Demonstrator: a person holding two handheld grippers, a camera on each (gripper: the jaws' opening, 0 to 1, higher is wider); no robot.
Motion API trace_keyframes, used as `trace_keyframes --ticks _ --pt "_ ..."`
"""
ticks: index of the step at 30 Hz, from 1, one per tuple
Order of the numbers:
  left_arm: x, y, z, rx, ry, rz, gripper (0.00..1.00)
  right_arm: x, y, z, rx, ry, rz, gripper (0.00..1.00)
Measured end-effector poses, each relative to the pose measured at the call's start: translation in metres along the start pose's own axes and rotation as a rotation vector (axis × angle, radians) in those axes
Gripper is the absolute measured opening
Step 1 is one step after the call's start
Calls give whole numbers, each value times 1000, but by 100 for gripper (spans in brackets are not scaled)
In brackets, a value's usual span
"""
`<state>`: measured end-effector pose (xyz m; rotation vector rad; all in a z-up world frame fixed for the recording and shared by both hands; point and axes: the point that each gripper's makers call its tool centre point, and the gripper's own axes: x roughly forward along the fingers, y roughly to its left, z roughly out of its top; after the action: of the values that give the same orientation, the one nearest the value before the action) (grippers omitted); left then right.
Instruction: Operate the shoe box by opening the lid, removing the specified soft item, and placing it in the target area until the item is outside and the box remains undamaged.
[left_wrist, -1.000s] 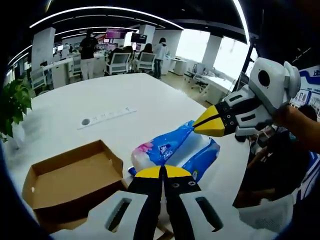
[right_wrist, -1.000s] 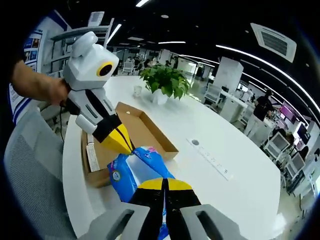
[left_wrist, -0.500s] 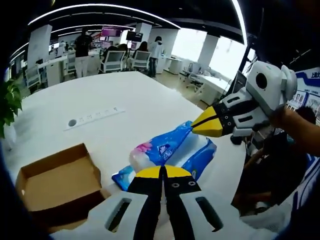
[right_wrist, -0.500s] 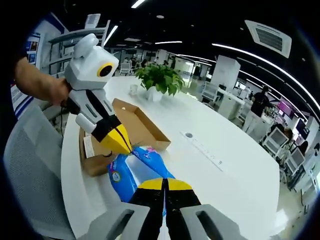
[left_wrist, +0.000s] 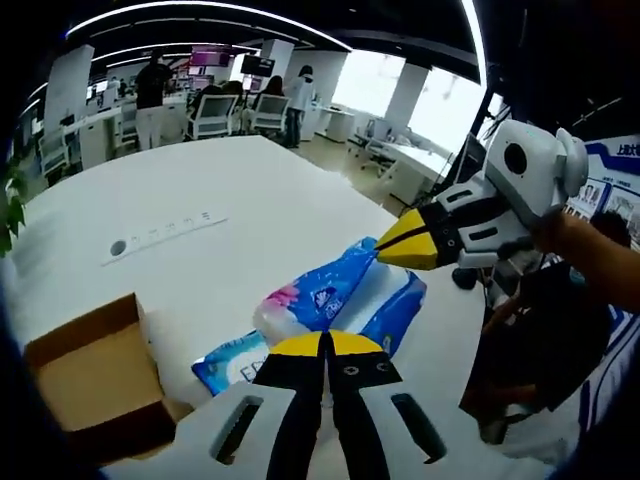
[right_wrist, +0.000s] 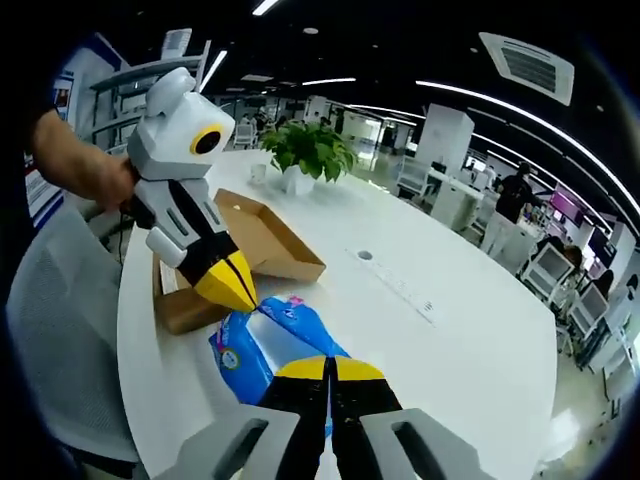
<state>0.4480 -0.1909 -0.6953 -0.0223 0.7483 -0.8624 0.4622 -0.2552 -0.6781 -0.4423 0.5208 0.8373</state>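
Now we carry the pack (left_wrist: 340, 300) between both grippers, clear of the box (left_wrist: 85, 375) and above the table (left_wrist: 250, 200). Left gripper (left_wrist: 325, 345) pinches one end with jaws pressed together; right gripper (right_wrist: 328, 368) pinches the other end. To do this well, we keep both hands level, lower together onto bare table, then release without tearing the wrap.

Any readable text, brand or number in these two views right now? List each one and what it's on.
None can be read.
Blue and white soft pack: printed logo and a round badge, too blurred to read.
Open cardboard shoe box: white label on its side, too small.
Blue wall poster: characters cut off, unreadable.
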Motion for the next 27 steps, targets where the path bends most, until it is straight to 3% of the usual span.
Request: trace_keyframes --ticks 16,20,27 --pt "37 -26 -5 -12 32 -65 0 -6 -12 -38 22 38 15 0" --pt "44 -31 -5 0 36 -73 0 -8 -13 -39 54 14 18 0" --pt "52 -27 -12 28 57 -63 0 -10 -11 -44 32 25 34 0"
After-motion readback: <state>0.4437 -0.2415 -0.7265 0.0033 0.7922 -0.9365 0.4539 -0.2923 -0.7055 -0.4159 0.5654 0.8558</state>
